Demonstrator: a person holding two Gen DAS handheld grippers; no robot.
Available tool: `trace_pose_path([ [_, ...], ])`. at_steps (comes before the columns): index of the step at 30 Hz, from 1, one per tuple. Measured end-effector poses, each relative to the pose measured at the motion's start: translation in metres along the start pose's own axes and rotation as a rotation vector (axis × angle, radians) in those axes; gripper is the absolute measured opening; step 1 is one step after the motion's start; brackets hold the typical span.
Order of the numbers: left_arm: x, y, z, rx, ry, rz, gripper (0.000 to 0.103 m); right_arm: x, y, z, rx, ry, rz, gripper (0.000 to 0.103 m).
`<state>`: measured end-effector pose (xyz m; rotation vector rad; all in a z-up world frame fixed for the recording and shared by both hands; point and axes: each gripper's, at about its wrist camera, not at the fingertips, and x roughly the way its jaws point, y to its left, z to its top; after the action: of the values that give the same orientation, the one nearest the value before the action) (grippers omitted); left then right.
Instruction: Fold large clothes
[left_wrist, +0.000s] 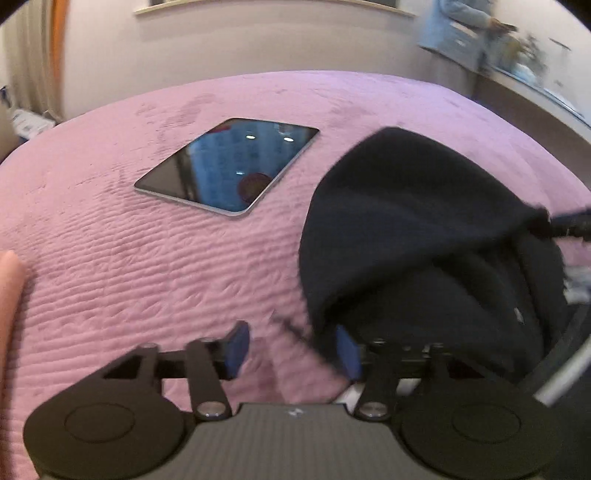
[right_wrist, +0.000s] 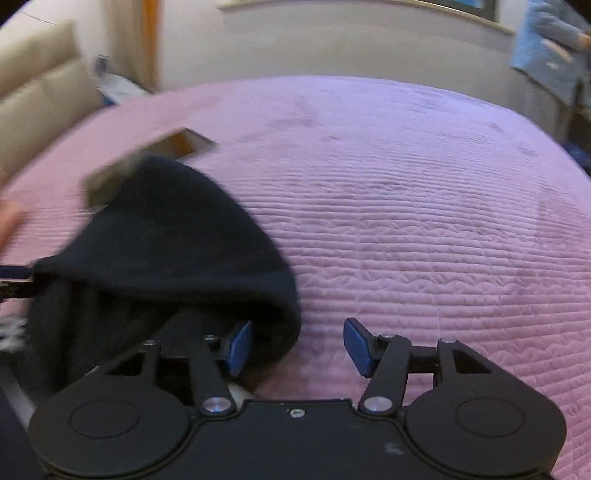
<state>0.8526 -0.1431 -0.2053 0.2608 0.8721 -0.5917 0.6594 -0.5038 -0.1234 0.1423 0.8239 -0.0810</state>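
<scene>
Folding barely begun: dark navy knitted garment (left_wrist: 406, 221) bunched at right of left view, lower left of right view, on pink quilted bedspread (right_wrist: 406, 203). Left gripper (left_wrist: 291, 350) and right gripper (right_wrist: 299, 347) both spread, grasping nothing. Grey tablet (left_wrist: 229, 166) upper centre.

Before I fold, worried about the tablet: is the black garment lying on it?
No: in the left wrist view the tablet lies apart from the black garment.

Black knit garment (left_wrist: 406, 229), bunched on pink bedspread (left_wrist: 147, 258)
</scene>
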Motion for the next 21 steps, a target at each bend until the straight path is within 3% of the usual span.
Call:
trace_pose_path([
  [3, -0.017, 0.016, 0.004, -0.045, -0.005, -0.042, 0.057, -0.012, 0.003, 0.012, -0.016, -0.048, 0.002, 0.068],
  [6, -0.027, 0.018, 0.038, -0.110, -0.117, -0.085, 0.060, 0.002, 0.014, 0.042, -0.002, -0.077, 0.043, 0.070],
  [8, -0.013, 0.013, 0.065, -0.154, -0.149, -0.122, 0.068, 0.026, 0.024, 0.064, 0.001, -0.082, 0.061, 0.078],
  [12, 0.051, -0.007, 0.106, -0.112, -0.067, -0.133, 0.069, 0.090, 0.038, 0.089, 0.017, -0.016, 0.064, 0.078],
  [15, 0.099, -0.019, 0.122, -0.066, 0.020, -0.052, 0.062, 0.120, 0.045, 0.092, -0.024, 0.032, 0.058, 0.078],
  [18, 0.119, -0.015, 0.123, -0.098, 0.040, -0.104, 0.063, 0.135, 0.040, 0.088, -0.022, 0.084, 0.127, 0.078],
  [20, 0.130, -0.016, 0.124, -0.111, 0.057, -0.121, 0.051, 0.137, 0.042, 0.087, -0.024, 0.088, 0.113, 0.076],
  [21, 0.130, -0.019, 0.124, -0.107, 0.057, -0.133, 0.032, 0.135, 0.044, 0.086, -0.030, 0.080, 0.110, 0.070],
])
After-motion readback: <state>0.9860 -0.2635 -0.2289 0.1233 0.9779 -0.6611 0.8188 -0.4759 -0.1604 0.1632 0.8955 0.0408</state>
